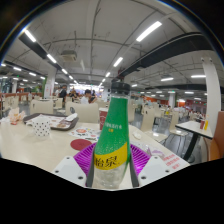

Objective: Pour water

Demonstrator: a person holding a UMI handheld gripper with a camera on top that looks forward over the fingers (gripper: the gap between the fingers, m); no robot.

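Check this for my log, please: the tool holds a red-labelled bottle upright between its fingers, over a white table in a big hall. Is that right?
Not quite: the label is green and yellow, not red. The gripper view shows the tool holding the bottle upright, both fingers pressing on it, over the white table in a big hall.

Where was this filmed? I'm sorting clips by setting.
Probably a large canteen or open hall: long ceiling light strips, many pale tables with clutter, and people seated in the background. The tool holds a green-labelled bottle between its fingers.
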